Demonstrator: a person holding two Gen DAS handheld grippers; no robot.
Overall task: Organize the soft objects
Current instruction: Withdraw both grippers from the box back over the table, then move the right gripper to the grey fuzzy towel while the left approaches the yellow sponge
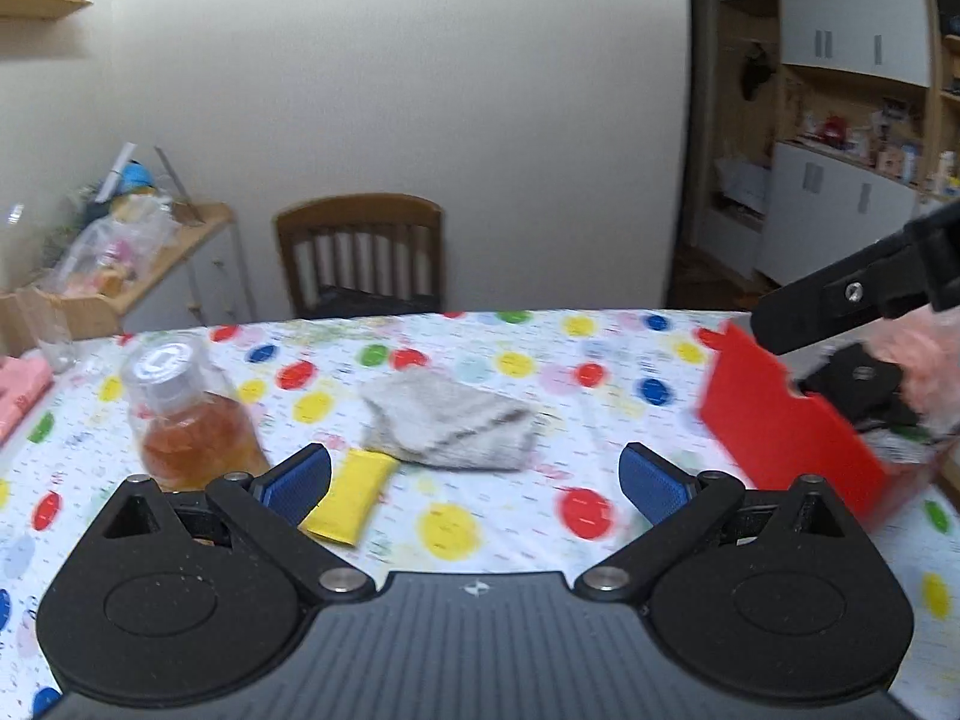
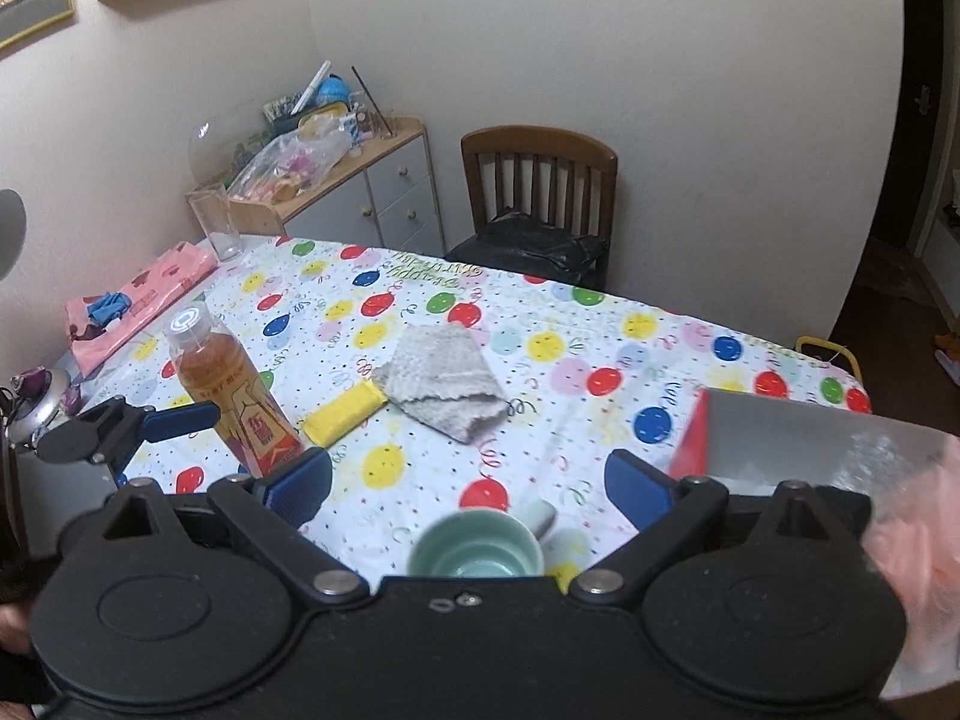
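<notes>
Hovering above the balloon-print surface (image 1: 480,516), the left claw (image 1: 474,483) stood wide open with nothing between its blue pads (image 1: 297,483). The right claw (image 2: 468,489) was likewise spread and empty, above a green mug (image 2: 477,549) whose near side its body hid. A grey cloth (image 2: 441,378) lay near the middle of the surface, a yellow pouch (image 2: 345,411) touching its left corner. A tea bottle (image 2: 231,390) stood just left of the pouch; the left view showed it blurred. A red box (image 1: 786,432) sat at the right edge, cut off by the frame, its contents hard to make out behind something pink and fuzzy (image 2: 918,534). What that pink thing was could not be told.
</notes>
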